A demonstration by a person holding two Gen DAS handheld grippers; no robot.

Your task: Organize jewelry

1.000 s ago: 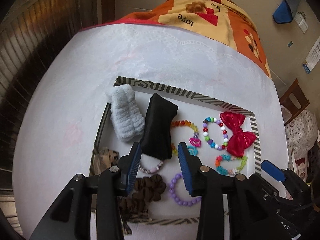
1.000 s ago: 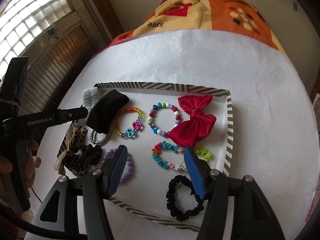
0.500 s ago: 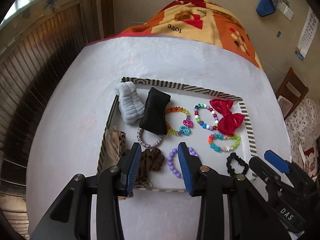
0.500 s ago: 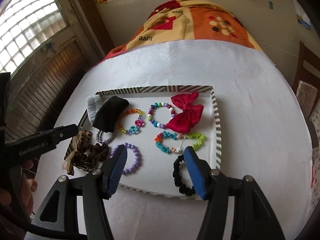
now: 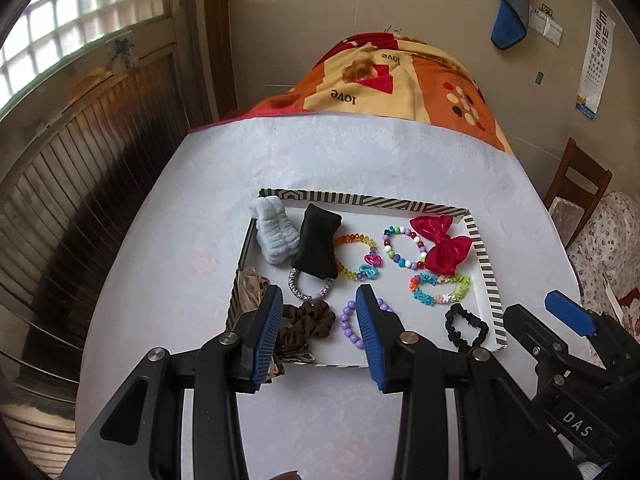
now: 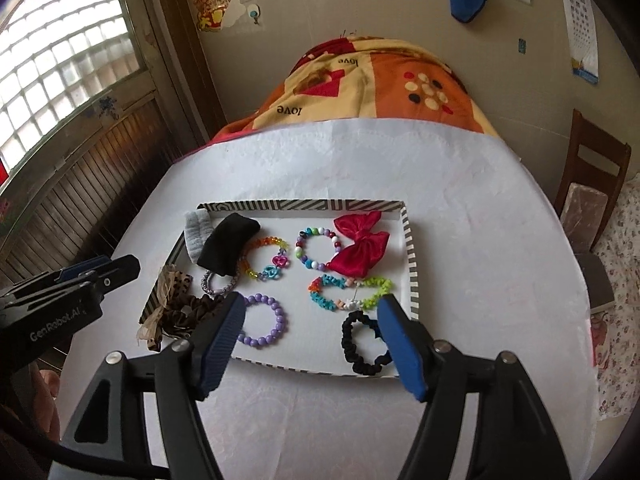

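A striped-rim tray [image 5: 486, 264] [image 6: 411, 264] on the white table holds the jewelry. In it lie a red bow [image 5: 442, 244] [image 6: 358, 246], a purple bead bracelet [image 6: 264, 320], a black scrunchie [image 5: 466, 326] [image 6: 366, 344], a brown scrunchie [image 5: 308, 320], a black band [image 5: 316, 246], a grey band [image 5: 274, 234] and several coloured bracelets. My left gripper [image 5: 318, 334] hovers above the tray's near left edge, open and empty. My right gripper [image 6: 310, 340] hangs over the near edge, its jaws opening, nothing between them.
A patterned orange blanket [image 5: 400, 80] lies at the table's far end. A wooden chair [image 6: 592, 184] stands at the right. White tabletop [image 6: 312, 420] stretches in front of the tray. A wooden slatted wall and window are on the left.
Both grippers have pulled back and upward from the tray, so more of the table and room shows. The right gripper's jaws stand wider than before. The tray's items lie as they did.
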